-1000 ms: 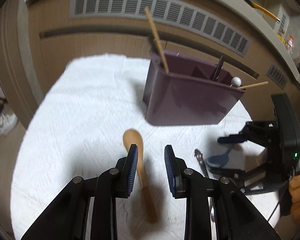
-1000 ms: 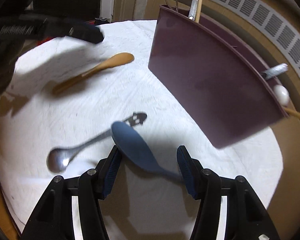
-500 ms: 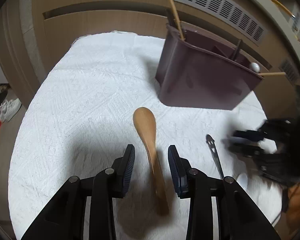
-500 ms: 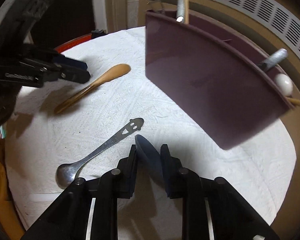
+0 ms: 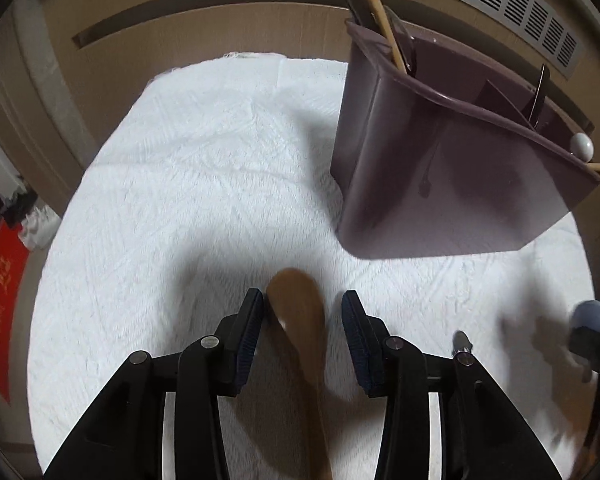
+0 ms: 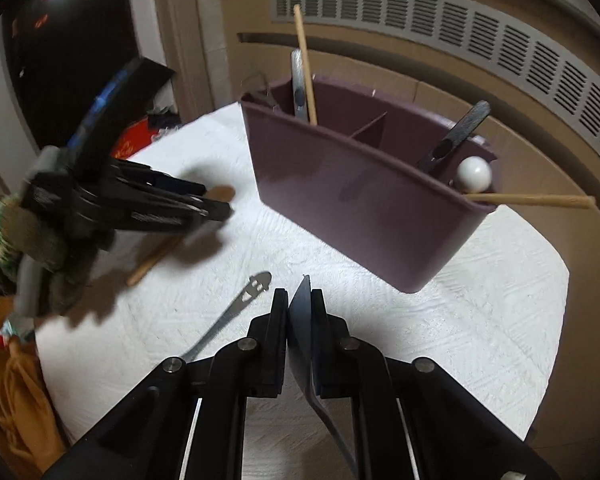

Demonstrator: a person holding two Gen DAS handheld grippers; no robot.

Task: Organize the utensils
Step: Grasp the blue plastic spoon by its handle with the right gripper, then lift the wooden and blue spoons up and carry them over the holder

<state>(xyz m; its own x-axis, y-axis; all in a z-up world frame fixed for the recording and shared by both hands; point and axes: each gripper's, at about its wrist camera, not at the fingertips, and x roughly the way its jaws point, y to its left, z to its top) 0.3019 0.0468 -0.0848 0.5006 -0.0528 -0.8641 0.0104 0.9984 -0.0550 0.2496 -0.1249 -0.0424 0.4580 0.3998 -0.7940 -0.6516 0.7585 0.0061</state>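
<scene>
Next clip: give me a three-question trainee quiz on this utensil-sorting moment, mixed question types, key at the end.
1. True or false: the right gripper is clamped on the blue spoon.
2. What lies between the left gripper pads? A) wooden spoon B) metal spoon C) chopstick
3. Where is the white ball?

Key: 1 true. 2 A, not yet pinched. 3 At the right end of the purple caddy, right-wrist view.

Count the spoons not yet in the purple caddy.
3: wooden spoon on the cloth between the open left gripper's fingers; blue spoon clamped in the right gripper; metal spoon lying beside it.
</scene>
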